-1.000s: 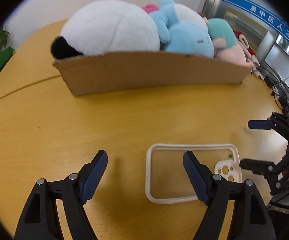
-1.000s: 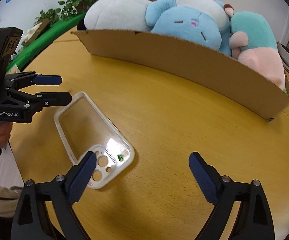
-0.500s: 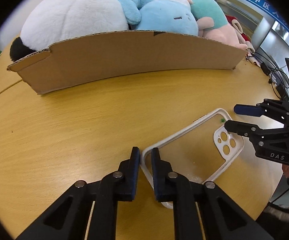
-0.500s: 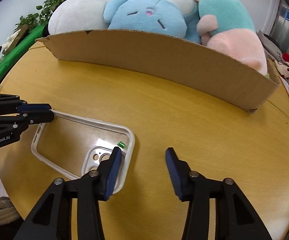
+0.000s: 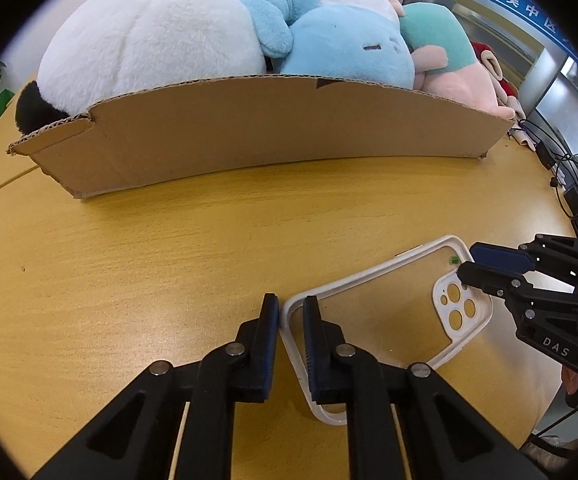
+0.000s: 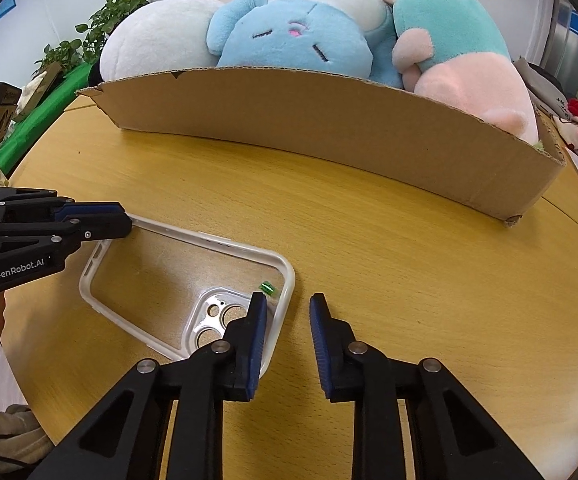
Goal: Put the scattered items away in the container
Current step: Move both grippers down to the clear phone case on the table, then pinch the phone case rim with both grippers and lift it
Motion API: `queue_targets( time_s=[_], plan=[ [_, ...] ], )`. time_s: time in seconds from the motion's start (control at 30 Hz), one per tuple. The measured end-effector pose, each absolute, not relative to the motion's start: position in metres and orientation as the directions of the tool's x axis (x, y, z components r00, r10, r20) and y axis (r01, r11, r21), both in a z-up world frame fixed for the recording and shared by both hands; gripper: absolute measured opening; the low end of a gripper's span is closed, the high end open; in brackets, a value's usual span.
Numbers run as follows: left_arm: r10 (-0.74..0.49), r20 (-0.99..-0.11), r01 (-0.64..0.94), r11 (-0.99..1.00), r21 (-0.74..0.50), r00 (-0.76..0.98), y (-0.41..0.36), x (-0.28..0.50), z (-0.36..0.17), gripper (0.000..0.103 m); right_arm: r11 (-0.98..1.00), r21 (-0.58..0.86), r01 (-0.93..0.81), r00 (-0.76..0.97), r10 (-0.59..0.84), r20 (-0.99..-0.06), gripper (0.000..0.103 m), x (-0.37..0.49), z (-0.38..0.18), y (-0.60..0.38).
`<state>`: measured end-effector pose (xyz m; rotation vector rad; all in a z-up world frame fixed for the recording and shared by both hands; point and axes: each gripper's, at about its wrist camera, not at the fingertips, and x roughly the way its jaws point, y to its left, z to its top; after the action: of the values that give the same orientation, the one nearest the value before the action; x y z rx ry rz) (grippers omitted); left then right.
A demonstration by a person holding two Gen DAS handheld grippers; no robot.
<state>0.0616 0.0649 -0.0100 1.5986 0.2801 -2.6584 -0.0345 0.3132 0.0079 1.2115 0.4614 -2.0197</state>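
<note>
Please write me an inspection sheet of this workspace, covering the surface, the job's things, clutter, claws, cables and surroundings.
Surface: round wooden table, bare between box and case.
Job's things: clear phone case flat on the table near its front edge; cardboard box behind it, heaped with plush toys rising above its rim.
Clutter: small green speck inside the case; nothing else seen.
Claws: left claw shut on the case's rim at one end; right claw closing astride the rim at the camera-cutout end, pads not yet pressing.
Cables: black cables and plugs at the table's far right edge.
Surroundings: potted plants, white wall, blue sign.
</note>
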Motion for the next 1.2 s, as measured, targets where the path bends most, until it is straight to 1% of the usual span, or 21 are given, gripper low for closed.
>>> queue_targets(
  time_s=[0.23, 0.27, 0.33, 0.4, 0.47, 0.5, 0.53, 0.57, 0.63, 0.7, 0.77, 0.83, 0.93, 1.07, 1.2],
  plan=[
    [0.086, -0.854, 0.141, -0.973, -0.183, -0.512, 0.059, 0.067, -0.012, 0.014, -0.694, 0.056, 0.718, -0.351, -0.431, -0.831, 0.024, -0.016, 0.005, 0.316],
    [0.088, -0.853, 0.152, -0.969, -0.192, -0.515, 0.057, 0.068, -0.011, 0.016, -0.698, 0.055, 0.714, -0.361, -0.435, -0.825, 0.024, -0.013, 0.004, 0.317],
    [0.079, -0.851, 0.186, -0.961, -0.203, -0.519, 0.048, 0.079, -0.009, 0.031, -0.708, 0.049, 0.705, -0.381, -0.435, -0.816, 0.024, -0.014, 0.005, 0.313],
    [0.066, -0.851, 0.216, -0.954, -0.206, -0.521, 0.045, 0.088, -0.009, 0.036, -0.718, 0.036, 0.695, -0.401, -0.429, -0.809, 0.024, -0.007, 0.004, 0.313],
    [0.056, -0.855, 0.208, -0.960, -0.187, -0.515, 0.049, 0.094, -0.008, 0.036, -0.726, 0.028, 0.688, -0.415, -0.425, -0.805, 0.021, 0.000, 0.003, 0.309],
    [0.045, -0.860, 0.193, -0.967, -0.165, -0.509, 0.055, 0.095, -0.008, 0.032, -0.727, 0.036, 0.686, -0.413, -0.429, -0.804, 0.019, 0.001, 0.003, 0.307],
    [0.046, -0.863, 0.175, -0.972, -0.154, -0.503, 0.061, 0.096, -0.008, 0.012, -0.725, 0.050, 0.687, -0.403, -0.437, -0.804, 0.013, -0.001, 0.006, 0.304],
    [0.054, -0.866, 0.164, -0.974, -0.155, -0.497, 0.065, 0.095, -0.008, 0.009, -0.729, 0.048, 0.682, -0.406, -0.433, -0.805, 0.012, 0.001, 0.008, 0.304],
    [0.031, -0.870, 0.177, -0.975, -0.134, -0.491, 0.070, 0.092, -0.007, 0.008, -0.737, 0.024, 0.675, -0.423, -0.414, -0.806, 0.012, 0.004, 0.010, 0.305],
    [0.047, -0.866, 0.192, -0.968, -0.163, -0.499, 0.068, 0.089, -0.004, 0.007, -0.744, 0.026, 0.668, -0.426, -0.411, -0.806, 0.011, 0.004, 0.014, 0.314],
    [0.069, -0.841, 0.191, -0.961, -0.200, -0.536, 0.064, 0.087, 0.009, 0.006, -0.750, 0.030, 0.661, -0.438, -0.419, -0.795, 0.011, 0.004, 0.022, 0.322],
    [0.063, -0.814, 0.174, -0.964, -0.199, -0.577, 0.064, 0.084, 0.028, 0.006, -0.756, 0.032, 0.654, -0.464, -0.434, -0.772, 0.012, 0.002, 0.036, 0.327],
    [0.043, -0.778, 0.145, -0.975, -0.170, -0.627, 0.068, 0.076, 0.060, 0.006, -0.767, 0.028, 0.640, -0.516, -0.458, -0.724, 0.012, -0.005, 0.068, 0.335],
    [0.060, -0.720, 0.107, -0.977, -0.184, -0.691, 0.063, 0.054, 0.102, 0.006, -0.771, 0.014, 0.636, -0.582, -0.492, -0.648, 0.011, -0.027, 0.120, 0.323],
    [0.058, -0.659, 0.083, -0.980, -0.181, -0.750, 0.057, 0.019, 0.146, 0.006, -0.771, -0.043, 0.635, -0.648, -0.502, -0.574, 0.011, -0.051, 0.173, 0.308]
  ],
)
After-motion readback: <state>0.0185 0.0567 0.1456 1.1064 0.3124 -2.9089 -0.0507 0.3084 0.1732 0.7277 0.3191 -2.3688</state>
